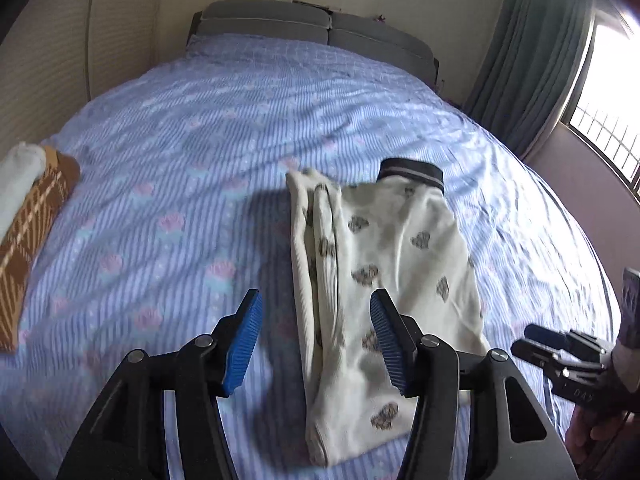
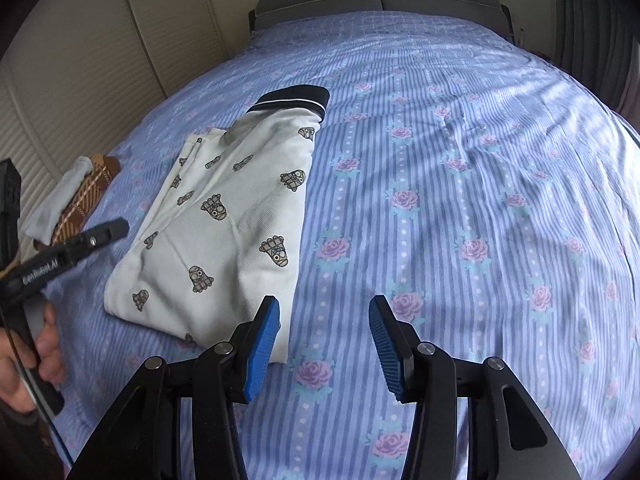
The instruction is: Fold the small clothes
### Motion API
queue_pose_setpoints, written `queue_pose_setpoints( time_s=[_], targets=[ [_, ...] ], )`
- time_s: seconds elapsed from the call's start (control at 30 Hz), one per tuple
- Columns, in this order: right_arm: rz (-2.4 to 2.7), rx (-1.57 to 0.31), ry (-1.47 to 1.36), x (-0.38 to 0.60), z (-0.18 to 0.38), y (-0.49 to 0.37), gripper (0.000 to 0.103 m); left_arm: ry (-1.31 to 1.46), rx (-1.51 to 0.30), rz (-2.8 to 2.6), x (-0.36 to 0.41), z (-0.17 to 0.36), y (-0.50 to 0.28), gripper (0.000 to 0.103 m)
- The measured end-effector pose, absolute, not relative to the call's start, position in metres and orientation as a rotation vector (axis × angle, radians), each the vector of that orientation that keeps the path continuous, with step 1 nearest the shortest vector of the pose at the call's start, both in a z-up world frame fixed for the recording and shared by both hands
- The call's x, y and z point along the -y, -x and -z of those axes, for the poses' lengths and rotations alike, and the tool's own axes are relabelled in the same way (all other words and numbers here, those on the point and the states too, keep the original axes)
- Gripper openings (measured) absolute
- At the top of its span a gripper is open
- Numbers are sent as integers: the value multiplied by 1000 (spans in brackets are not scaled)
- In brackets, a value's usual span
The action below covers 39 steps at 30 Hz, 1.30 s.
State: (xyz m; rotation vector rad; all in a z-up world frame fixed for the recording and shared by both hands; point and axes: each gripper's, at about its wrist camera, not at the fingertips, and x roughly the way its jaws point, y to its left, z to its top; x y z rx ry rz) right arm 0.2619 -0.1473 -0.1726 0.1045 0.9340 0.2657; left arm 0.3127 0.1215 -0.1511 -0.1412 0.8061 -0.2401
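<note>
You have two grippers in play, and both stand with their blue pads spread wide, holding nothing. Your left gripper [image 1: 316, 300] hovers over the near end of the one white printed shirt [image 2: 224, 220], which lies folded into a long narrow bundle on the bed [image 2: 460, 200], its dark collar [image 2: 296, 98] pointing toward the headboard [image 2: 380, 0]. Your right gripper [image 2: 324, 304] hangs just beside the shirt's near right corner, its left pad [image 2: 262, 346] over the fabric edge and its right pad [image 2: 386, 346] over bare sheet.

Count two more garments, well apart from the shirt at the bed's left edge: one brown plaid piece [image 1: 32, 232] folded flat, and one white rolled piece [image 1: 18, 180] lying on it. Two grey pillows make up the headboard. One teal curtain [image 1: 532, 52] hangs by the window [image 1: 608, 120].
</note>
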Motion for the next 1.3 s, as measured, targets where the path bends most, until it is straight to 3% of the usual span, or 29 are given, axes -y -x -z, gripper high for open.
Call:
queue_pose_setpoints(
  time_s=[0.1,0.2,0.47,0.5,0.53,0.57,0.83,1.07,1.1,1.17,1.23,1.3],
  targets=[
    [-256,-932,-139,152,174,-263,48,79,-787,295,-109,140,-357,51],
    [-252,-930,-174,156,174,-264,48,-10,-856,324,-88,150,-400,37],
    [-268,-955,-228,158,186,-269,48,-81,-953,231,-76,184,-430,29],
    [-270,-957,-233,157,187,-269,48,-78,-949,231,-76,185,-430,26],
    [-272,-956,-238,157,188,-269,48,-80,-947,236,-75,186,-429,13],
    [-270,-956,-241,157,189,-269,48,-85,-942,234,-73,186,-429,9],
    [-268,-920,-272,157,177,-277,48,-47,-830,200,-88,153,-414,8],
    [-278,-935,-231,140,185,-294,48,-68,-882,204,-90,180,-425,9],
    [-280,-938,-231,139,186,-295,48,-61,-871,203,-91,179,-422,11],
    [-281,-936,-223,137,187,-295,48,-51,-855,205,-92,176,-414,28],
    [-282,-930,-210,135,185,-293,48,-45,-837,198,-95,171,-400,36],
    [-280,-920,-197,134,182,-292,48,-44,-828,187,-99,167,-379,37]
  ],
)
